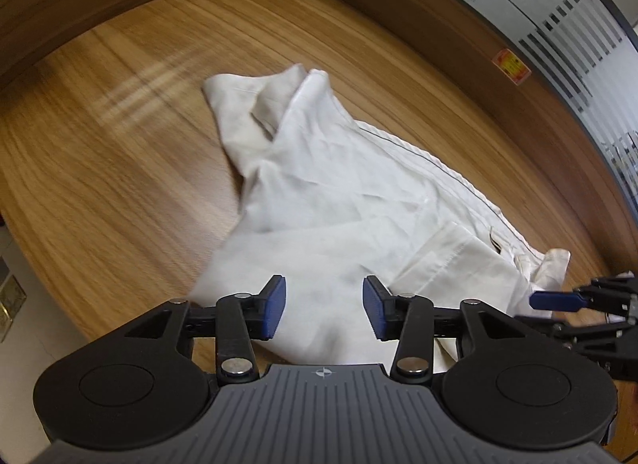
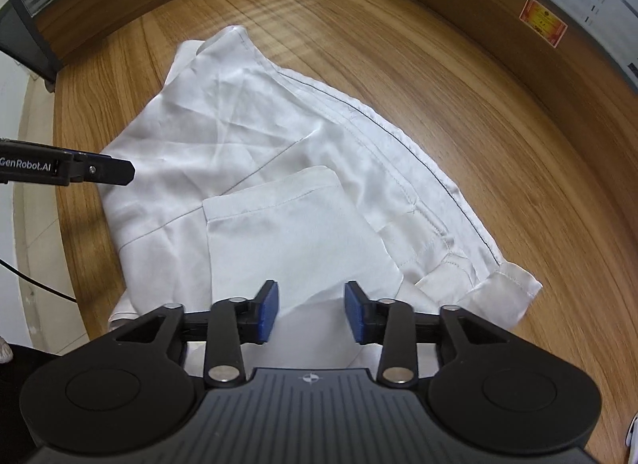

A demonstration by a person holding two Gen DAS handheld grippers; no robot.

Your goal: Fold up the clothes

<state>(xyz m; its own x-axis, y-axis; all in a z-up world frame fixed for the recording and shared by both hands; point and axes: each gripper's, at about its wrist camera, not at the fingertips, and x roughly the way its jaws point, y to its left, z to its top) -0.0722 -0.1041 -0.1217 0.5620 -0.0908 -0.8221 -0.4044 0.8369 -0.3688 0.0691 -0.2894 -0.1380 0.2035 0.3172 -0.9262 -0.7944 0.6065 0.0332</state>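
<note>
Here white garment (image 2: 255, 153) lies rumpled, partly folded.

The garment (image 2: 255, 153) lies spread on the worktop (image 2: 458, 113), partly folded, with one flap (image 2: 295, 232) laid over its near part. The left hand-held gripper (image 1: 323, 312) hangs over its left near edge and the right hand-held gripper (image 2: 311, 314) over its right; a raised ledge (image 2: 458, 13) borders the worktop behind.

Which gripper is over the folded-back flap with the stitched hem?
The right gripper: the hemmed flap lies just ahead of its open jaws. The left gripper hangs over plain cloth of the white garment.
</note>
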